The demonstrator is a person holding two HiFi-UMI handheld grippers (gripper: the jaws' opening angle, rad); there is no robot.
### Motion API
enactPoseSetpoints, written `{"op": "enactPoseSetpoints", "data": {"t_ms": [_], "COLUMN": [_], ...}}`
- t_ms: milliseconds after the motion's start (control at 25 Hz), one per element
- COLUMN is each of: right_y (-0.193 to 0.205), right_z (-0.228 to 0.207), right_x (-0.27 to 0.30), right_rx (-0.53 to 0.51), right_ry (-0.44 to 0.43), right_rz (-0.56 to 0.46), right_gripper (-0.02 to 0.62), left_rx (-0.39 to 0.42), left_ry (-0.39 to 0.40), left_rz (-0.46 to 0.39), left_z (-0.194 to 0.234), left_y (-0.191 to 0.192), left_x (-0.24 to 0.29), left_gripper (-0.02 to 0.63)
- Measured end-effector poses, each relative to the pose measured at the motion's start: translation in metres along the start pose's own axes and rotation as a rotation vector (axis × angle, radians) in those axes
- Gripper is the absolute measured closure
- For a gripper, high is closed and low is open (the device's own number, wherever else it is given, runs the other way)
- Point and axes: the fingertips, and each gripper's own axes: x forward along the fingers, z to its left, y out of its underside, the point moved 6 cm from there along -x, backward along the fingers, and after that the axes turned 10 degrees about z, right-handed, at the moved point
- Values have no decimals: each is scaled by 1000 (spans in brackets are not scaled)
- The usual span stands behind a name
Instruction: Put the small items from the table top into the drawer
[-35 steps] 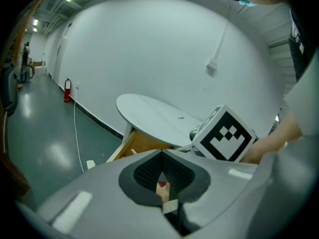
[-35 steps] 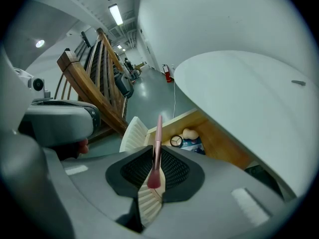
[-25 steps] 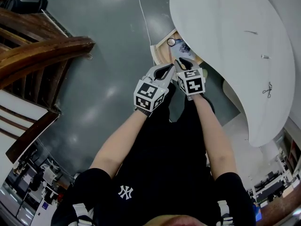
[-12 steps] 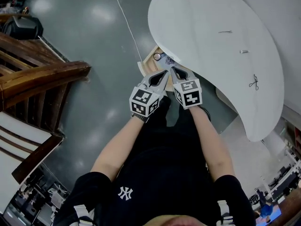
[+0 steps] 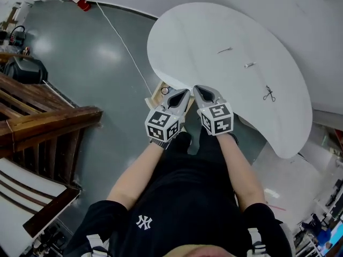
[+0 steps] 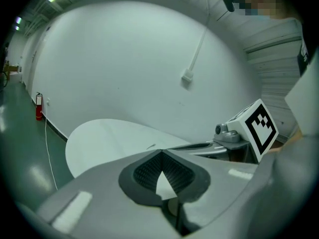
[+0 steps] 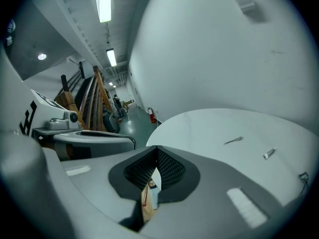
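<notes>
- Both hands have come up and away from the drawer [image 5: 158, 92] since a second ago, and more of the white table [image 5: 187, 42] shows
- The right gripper [image 5: 195, 89] has just closed its jaws; they are now pressed together with nothing in them
- The left gripper [image 5: 187, 91] has its jaws pressed together too, and is empty
- I think one drop is done; the drawer is open under the table's near edge
- A thin stick [image 5: 225, 50], a short peg [image 5: 249, 65] and scissors [image 5: 269, 94] wait on the table, well apart from the grippers
- The stick lies flat, with its long side running across the table and tilted a little; I cannot tell its ends apart
</notes>
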Motion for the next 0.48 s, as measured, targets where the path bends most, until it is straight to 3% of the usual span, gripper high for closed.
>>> {"op": "enactPoseSetpoints", "data": {"t_ms": [480], "right_y": [-29], "right_z": [-55], "right_x": [-80], "right_rx": [25], "right_ry": [104], "right_rz": [-145], "right_gripper": [569], "left_rx": [103], "left_ry": [102], "left_rz": [-37], "left_z": [-69], "left_y": [-60], "left_x": [51], "left_gripper": [606]}}
